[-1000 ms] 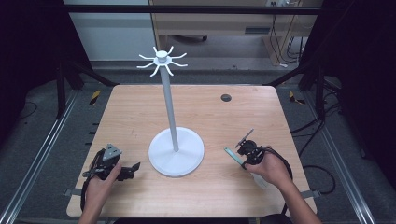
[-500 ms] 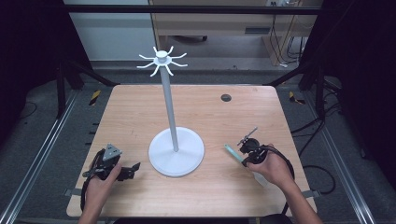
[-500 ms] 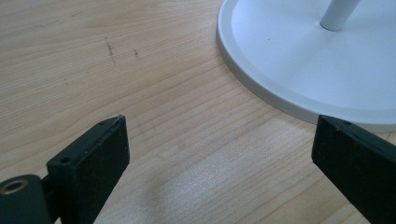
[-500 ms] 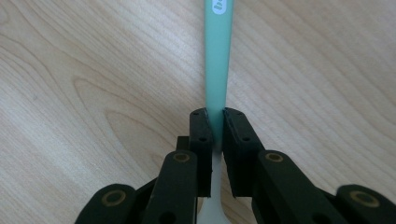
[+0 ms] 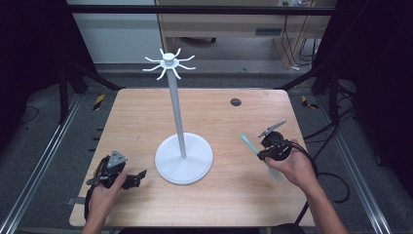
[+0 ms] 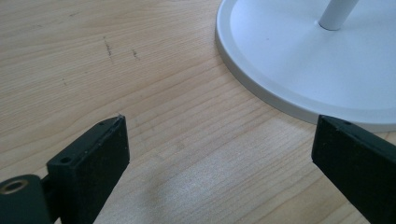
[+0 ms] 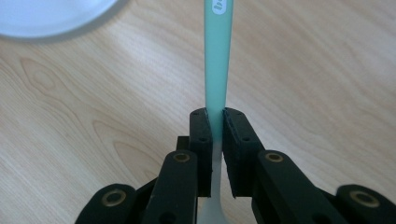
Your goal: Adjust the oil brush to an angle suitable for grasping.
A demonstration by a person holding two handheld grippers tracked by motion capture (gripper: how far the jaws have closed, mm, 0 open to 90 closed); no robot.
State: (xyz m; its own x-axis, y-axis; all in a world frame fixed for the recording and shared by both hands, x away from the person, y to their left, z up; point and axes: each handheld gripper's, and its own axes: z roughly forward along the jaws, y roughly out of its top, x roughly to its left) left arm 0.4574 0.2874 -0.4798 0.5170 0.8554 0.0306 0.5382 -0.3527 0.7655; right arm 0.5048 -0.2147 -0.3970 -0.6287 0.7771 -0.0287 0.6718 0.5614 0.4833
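Right gripper (image 5: 263, 142) found near the right edge of the desk (image 5: 234, 204), jaws pressed together on the handle of a pale green toothbrush (image 5: 248, 143). In the right gripper view, handle (image 7: 218, 60) seen clamped between the two black pads and running straight out ahead, a white oval mark near its far end. In the high view, free end angled up and toward the middle of the desk, clear of the wood.

Left gripper (image 5: 138, 175) found near the front left corner, jaws standing well apart with nothing between them; bare wood seen between them in the left gripper view, rim of the white stand's base (image 6: 261, 88) just beyond.

White stand (image 5: 177, 117) found upright at the centre of the desk, ring of hooks (image 5: 169, 63) at the top, all bare. Small dark disc (image 5: 235, 102) noted toward the far edge.

Step judged in hand: carrying the gripped toothbrush from the desk toward the stand. Hanging not yet done. Next move judged to call for a considerable lift to hook height, a travel toward the pole, and the handle's end brought squarely onto a single prong without knocking the stand.
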